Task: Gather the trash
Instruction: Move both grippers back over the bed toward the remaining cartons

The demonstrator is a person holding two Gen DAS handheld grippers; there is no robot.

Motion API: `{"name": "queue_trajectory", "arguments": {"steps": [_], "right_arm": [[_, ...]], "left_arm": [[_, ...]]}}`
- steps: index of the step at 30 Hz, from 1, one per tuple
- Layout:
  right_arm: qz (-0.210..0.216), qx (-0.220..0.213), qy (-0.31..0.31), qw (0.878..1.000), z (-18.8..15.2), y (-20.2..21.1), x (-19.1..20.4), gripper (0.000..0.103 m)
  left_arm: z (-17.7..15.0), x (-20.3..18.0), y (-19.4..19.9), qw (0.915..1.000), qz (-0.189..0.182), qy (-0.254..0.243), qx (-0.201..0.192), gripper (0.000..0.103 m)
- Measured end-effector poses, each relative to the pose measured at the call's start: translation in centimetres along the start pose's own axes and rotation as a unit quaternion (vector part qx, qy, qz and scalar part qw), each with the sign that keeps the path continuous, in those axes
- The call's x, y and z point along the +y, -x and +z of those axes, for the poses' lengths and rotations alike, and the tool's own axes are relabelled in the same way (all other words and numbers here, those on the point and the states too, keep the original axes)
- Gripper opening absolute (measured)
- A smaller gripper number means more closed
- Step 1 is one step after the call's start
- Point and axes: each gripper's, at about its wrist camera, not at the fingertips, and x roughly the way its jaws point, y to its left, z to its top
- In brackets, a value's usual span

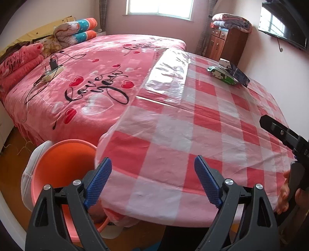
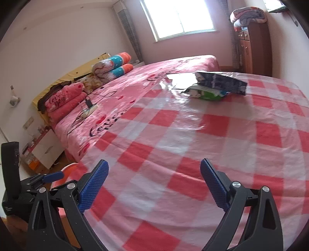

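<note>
I see left gripper (image 1: 152, 181) and right gripper (image 2: 154, 185) both spread wide, holding nothing, above the checkered tablecloth (image 2: 193, 144). Two snack wrappers (image 2: 214, 86) lie far side; orange bin (image 1: 63, 164) beside table.

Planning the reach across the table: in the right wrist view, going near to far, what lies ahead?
Right hand-held gripper → checked tablecloth → green wrapper → dark snack bag → window.

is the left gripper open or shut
Open. The left gripper shows its blue pads spread wide apart with only the checked tablecloth between them, gripping nothing.
</note>
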Motion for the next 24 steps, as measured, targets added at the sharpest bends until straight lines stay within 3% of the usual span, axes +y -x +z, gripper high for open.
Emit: {"name": "queue_trajectory", "arguments": {"steps": [16, 24], "right_arm": [[-0.065, -0.008, -0.036, 0.997, 0.5, -0.1, -6.0, 0.095], [-0.068, -0.006, -0.088, 0.994, 0.9, 0.5, -10.2, 0.095]], "left_arm": [[1.5, -5.8, -2.0, 0.9985, -0.011, -0.052, 0.011, 0.088], [5.9, -9.0, -3.0, 0.9977, -0.037, -0.052, -0.022, 0.088]]}}
